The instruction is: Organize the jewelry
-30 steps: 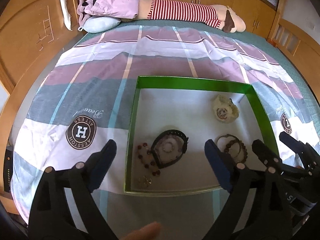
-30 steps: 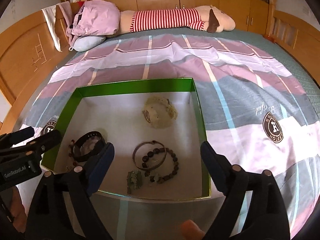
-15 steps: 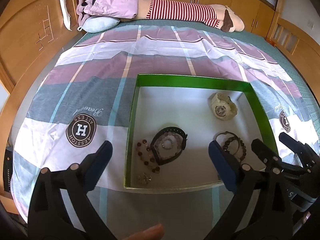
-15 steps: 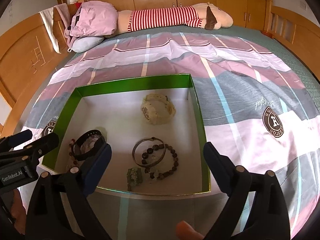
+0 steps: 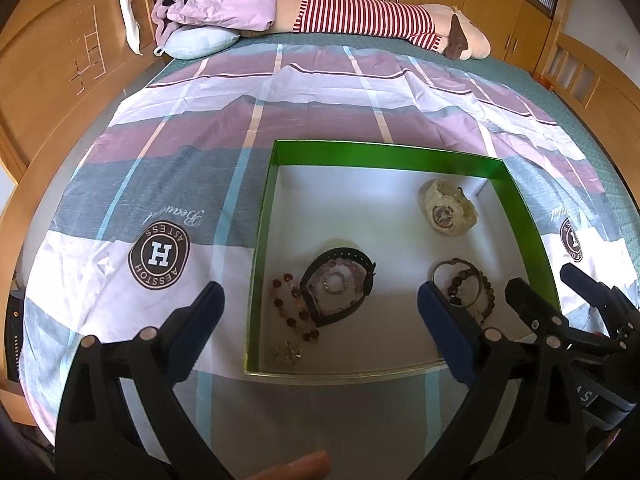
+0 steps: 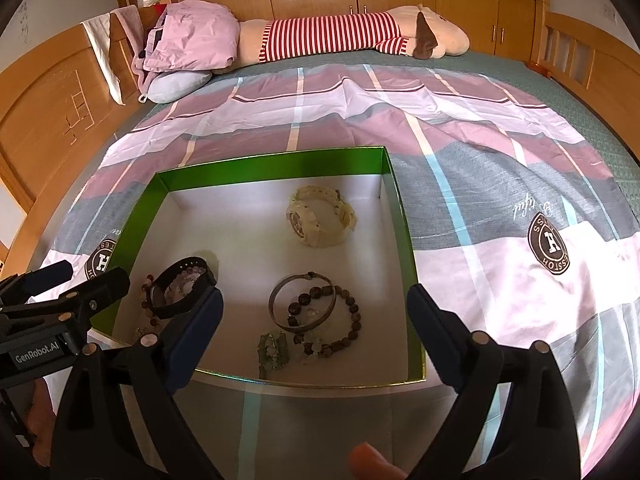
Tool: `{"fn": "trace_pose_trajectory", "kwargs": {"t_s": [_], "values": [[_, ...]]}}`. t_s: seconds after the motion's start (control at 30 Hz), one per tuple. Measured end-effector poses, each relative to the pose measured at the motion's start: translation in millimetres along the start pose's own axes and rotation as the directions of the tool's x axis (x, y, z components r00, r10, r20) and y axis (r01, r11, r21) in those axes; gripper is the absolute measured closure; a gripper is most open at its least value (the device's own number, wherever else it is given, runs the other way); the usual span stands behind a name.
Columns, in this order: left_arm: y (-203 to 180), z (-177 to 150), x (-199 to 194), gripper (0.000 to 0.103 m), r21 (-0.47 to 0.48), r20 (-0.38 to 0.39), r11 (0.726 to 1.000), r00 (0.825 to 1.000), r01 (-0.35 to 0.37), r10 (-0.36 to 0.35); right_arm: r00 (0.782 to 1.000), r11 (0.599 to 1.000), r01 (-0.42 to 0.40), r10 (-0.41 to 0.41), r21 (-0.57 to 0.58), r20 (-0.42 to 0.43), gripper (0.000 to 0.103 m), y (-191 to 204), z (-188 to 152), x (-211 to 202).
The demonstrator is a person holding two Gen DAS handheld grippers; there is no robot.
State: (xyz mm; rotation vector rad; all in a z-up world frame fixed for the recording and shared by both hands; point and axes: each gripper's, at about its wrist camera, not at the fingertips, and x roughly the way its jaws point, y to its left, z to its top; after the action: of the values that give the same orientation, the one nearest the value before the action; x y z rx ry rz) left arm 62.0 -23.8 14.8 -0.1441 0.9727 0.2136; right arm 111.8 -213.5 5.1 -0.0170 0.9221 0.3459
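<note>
A green-walled box with a white floor lies on the bed and holds the jewelry. Inside are a cream watch, a black band around pale beads, a reddish bead bracelet, a metal bangle overlapping a dark bead bracelet, a green ornament and a small silvery piece. My left gripper is open above the box's near-left part. My right gripper is open over the near-right part. Neither holds anything.
The box rests on a striped pink, grey and white bedsheet with round logos. A long striped plush toy, a pink jacket and a pale blue pillow lie at the far edge. Wooden bed panels and cupboards surround the bed.
Both grippers have drawn back and up a little, so the box and jewelry sit slightly farther away in each view. Nothing in the box has moved.
</note>
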Motion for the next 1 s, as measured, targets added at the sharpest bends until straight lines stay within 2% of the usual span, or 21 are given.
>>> {"fn": "trace_pose_trajectory", "kwargs": {"t_s": [1.0], "values": [[1.8, -2.3, 2.4, 0.002, 0.002, -0.005, 1.000, 1.000, -0.009, 0.009, 1.000, 1.000, -0.001, 0.001, 0.000, -0.004, 0.010, 0.3, 0.1, 0.2]]}}
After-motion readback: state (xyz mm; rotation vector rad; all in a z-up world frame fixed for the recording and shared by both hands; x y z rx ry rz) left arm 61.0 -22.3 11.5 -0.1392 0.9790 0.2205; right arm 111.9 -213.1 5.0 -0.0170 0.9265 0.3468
